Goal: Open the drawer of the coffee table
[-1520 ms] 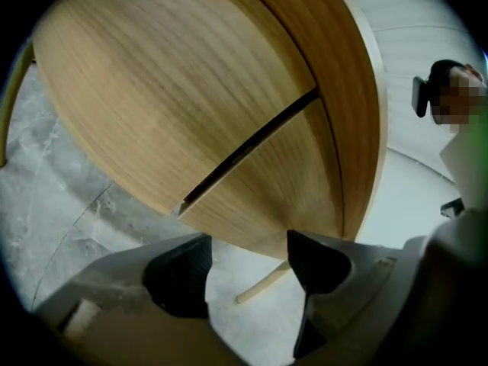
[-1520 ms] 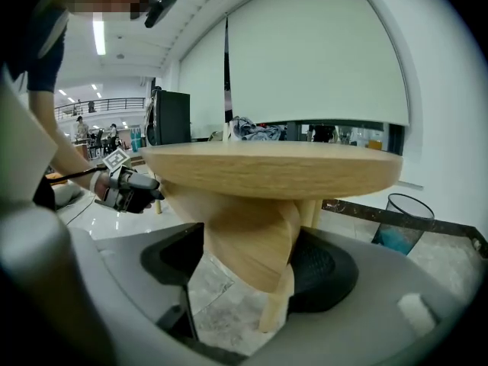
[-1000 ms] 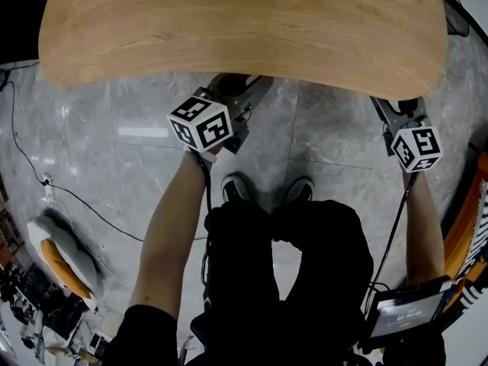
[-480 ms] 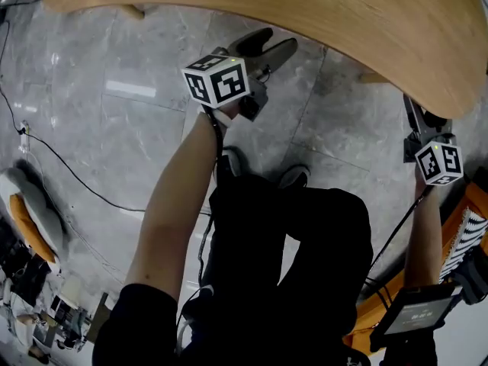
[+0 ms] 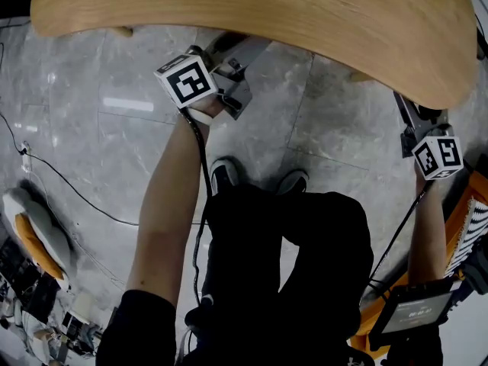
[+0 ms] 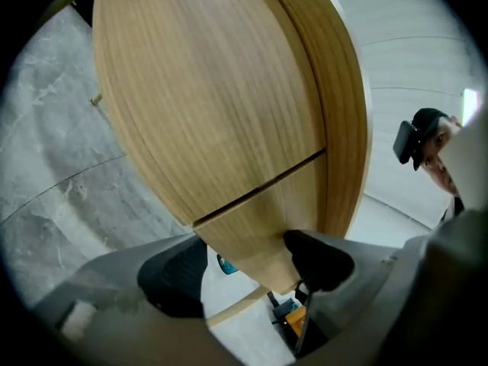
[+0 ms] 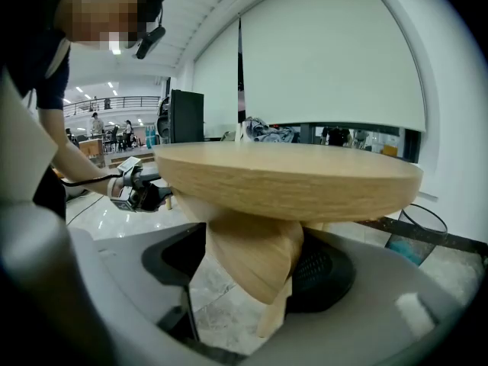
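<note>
The oval wooden coffee table [image 5: 252,14] fills the top of the head view. My left gripper [image 5: 232,48] reaches level to its near edge, marker cube turned up. In the left gripper view a dark seam [image 6: 259,189] crosses the wood, and the panel [image 6: 259,231] below it tapers down between my jaws. That left gripper [image 6: 248,269] is opening, and its left pad [image 6: 175,277] stands off the wood. My right gripper [image 5: 415,113] sits under the table's right edge, tips hidden. In its own view the right gripper [image 7: 252,269] stands wide around a wooden under-panel [image 7: 255,250].
Grey marble floor lies all around. A black cable [image 5: 69,193] runs across it at the left, beside a grey and orange seat [image 5: 34,235]. My shoes [image 5: 225,175] stand just before the table. An orange frame [image 5: 465,227] and a small screen [image 5: 408,311] are at the right.
The left gripper came out from under the table edge, then rolled and swung back to the edge with its jaws wider. The right gripper stayed at the table's right edge.
</note>
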{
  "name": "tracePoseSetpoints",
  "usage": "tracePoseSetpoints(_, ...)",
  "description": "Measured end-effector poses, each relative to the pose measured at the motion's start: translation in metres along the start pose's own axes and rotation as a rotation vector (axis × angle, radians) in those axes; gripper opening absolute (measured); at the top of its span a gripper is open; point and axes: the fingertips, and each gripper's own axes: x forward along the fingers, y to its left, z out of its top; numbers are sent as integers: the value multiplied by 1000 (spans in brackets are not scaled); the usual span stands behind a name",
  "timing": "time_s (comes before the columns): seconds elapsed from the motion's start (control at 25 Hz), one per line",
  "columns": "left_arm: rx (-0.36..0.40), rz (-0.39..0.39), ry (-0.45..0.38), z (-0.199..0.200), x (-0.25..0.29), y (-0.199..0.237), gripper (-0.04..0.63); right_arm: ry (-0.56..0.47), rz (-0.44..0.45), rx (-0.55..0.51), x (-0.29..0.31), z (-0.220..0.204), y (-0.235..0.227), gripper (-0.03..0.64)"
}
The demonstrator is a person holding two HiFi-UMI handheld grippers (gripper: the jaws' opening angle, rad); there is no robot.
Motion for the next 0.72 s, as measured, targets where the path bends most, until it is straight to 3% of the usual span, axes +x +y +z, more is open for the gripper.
tracePoseSetpoints(0.4, -24, -9, 1, -9, -11, -2, 359, -2, 34, -20, -8, -8, 8, 294)
tracePoseSetpoints(0.72, -49, 26, 60, -28, -35, -18, 356, 25, 38, -1, -30, -17, 29, 299)
